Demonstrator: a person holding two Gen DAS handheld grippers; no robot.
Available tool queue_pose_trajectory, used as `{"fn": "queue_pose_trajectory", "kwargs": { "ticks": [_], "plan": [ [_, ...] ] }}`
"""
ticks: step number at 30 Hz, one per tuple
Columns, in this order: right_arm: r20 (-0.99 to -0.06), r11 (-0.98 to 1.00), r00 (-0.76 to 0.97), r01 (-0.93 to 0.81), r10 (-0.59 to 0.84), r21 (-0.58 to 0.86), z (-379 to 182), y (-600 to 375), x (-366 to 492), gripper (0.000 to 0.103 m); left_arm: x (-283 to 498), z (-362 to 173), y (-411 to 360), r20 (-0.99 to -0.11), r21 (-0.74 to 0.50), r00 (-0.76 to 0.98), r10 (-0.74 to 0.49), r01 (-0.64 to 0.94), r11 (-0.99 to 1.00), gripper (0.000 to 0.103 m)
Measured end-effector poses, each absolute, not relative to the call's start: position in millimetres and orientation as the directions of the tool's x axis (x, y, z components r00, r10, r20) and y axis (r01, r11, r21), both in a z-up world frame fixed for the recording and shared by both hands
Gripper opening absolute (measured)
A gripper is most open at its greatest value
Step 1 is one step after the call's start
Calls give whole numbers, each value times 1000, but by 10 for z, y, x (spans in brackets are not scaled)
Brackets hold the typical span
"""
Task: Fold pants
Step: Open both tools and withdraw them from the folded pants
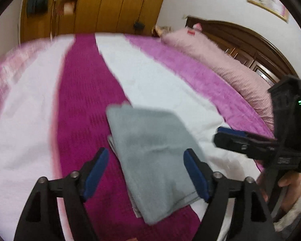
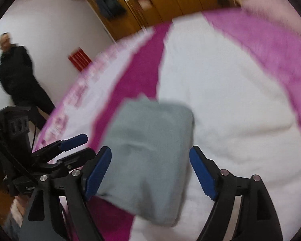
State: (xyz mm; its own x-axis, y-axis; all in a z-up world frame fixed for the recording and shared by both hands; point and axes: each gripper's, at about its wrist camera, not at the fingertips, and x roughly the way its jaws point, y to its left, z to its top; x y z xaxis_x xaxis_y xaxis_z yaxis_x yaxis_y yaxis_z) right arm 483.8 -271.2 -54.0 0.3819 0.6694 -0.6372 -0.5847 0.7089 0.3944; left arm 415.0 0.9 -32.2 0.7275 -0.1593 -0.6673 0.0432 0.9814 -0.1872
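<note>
A: Where were the pants (image 1: 150, 156) found?

B: The grey pants were seen folded into a compact bundle on the bed (image 1: 154, 76), laid across the magenta stripe (image 1: 80, 100) and the white part of the cover.

A: How were the fingers held?

B: The left gripper (image 1: 146, 172) was spread wide, nothing being pinched; the right gripper (image 2: 150, 172) was likewise released above the bundle. A person in dark clothes (image 2: 16, 70) was noted by the wall.

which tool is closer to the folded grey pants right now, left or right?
Too close to call. The left tool hangs open over the folded grey pants near their near-left edge; the right tool hangs open over their near-right part. Neither touches them.
</note>
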Motion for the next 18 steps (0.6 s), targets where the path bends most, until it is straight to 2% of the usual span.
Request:
{"fn": "queue_pose_trajectory", "kwargs": {
  "ticks": [5, 8, 11, 14, 18],
  "plan": [
    [-490, 695, 528, -667, 694, 267, -7, -2882, 4212, 87, 3602, 99, -199, -588, -106, 806, -72, 12, 994, 85],
    [-462, 687, 536, -677, 706, 264, 74, -2987, 3848, 88, 3195, 139, -335, -540, -69, 841, -20, -20, 997, 85],
    [-456, 690, 543, -672, 705, 267, -42, -3088, 3535, 88, 2868, 2, -476, -517, -57, 856, -20, -12, 998, 85],
    [-437, 674, 535, -686, 723, 275, -286, -3208, 3284, 88, 2688, -266, -583, -529, -107, 846, -65, 10, 994, 85],
    [-469, 715, 572, -664, 673, 216, -678, -3292, 3121, 89, 2480, -653, -641, -520, -137, 850, -81, 11, 991, 85]
  ]
}}
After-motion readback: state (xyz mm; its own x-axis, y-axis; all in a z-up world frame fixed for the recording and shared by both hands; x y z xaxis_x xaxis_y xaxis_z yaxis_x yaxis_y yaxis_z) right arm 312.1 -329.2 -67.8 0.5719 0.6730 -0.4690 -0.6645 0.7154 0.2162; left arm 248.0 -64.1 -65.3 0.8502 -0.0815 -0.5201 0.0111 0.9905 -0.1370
